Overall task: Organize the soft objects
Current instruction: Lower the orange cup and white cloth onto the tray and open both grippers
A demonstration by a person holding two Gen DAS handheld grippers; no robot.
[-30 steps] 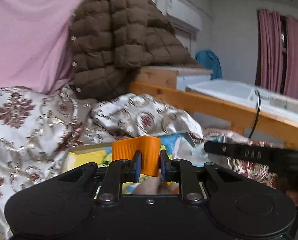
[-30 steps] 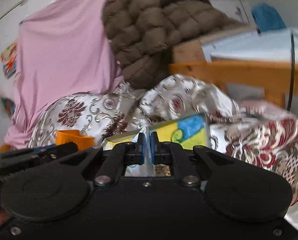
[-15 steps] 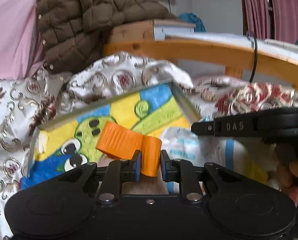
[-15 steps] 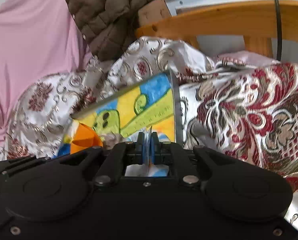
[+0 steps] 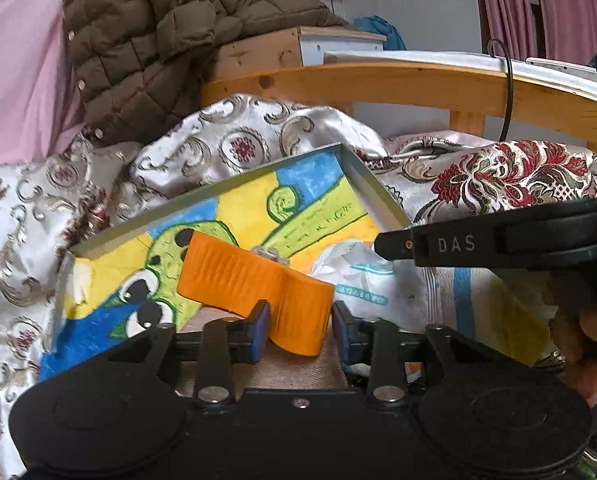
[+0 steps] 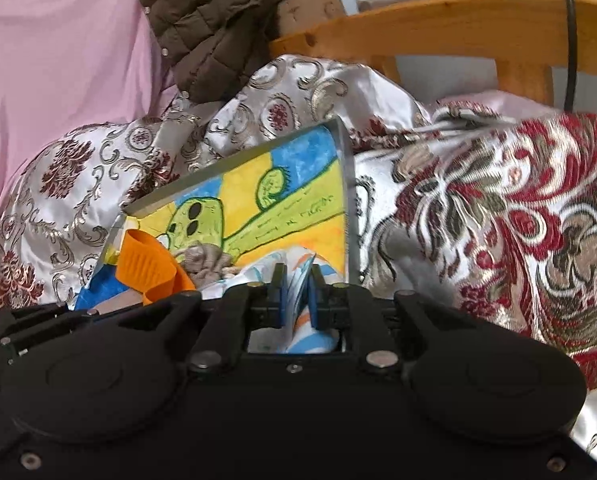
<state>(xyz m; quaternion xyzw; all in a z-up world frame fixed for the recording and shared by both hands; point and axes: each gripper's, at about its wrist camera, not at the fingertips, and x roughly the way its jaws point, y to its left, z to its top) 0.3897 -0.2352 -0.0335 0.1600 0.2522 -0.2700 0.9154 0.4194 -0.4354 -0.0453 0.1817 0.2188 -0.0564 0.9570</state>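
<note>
L gripper (image 5: pixel 298 326): jaws opening, blue pads spread w/ the orange ribbed piece (image 5: pixel 254 280) between them. The left pad sits at the piece's edge, the right pad stands clear of it w/ a visible gap, so no pinch. The orange piece is a folded soft strip; its far end lies on the painted inside of the box (image 5: pixel 226 208), its near fold hangs between the pads.

R gripper (image 6: pixel 296 298): jaws opening too, pads only a little apart, w/ a thin white cloth w/ blue and orange stripes (image 6: pixel 298 280) bunched between them. Small gaps show on both sides of the fabric, so it's not pressed. In the L wrist view the same cloth (image 5: pixel 378 280) lies crumpled at the box's right side, under the black side of the R gripper marked "DAS", w/ fingers of the person's hand (image 5: pixel 582 344) at the right edge.

Box: shallow, grey rim, tilted up at the back, inside painted w/ a green cartoon figure on yellow and blue. A small beige knit item (image 6: pixel 202 258) lies in it, beside the orange piece, seen in the R wrist view.

Around the box: silver-and-maroon patterned bedding (image 5: pixel 238 140), red floral cover (image 6: pixel 518 220) to the right. Behind: brown quilted jacket (image 5: pixel 158 40), pink cloth (image 6: pixel 58 60), wooden bed frame (image 5: pixel 418 84) w/ a black cable (image 5: pixel 508 92) hanging over it.
</note>
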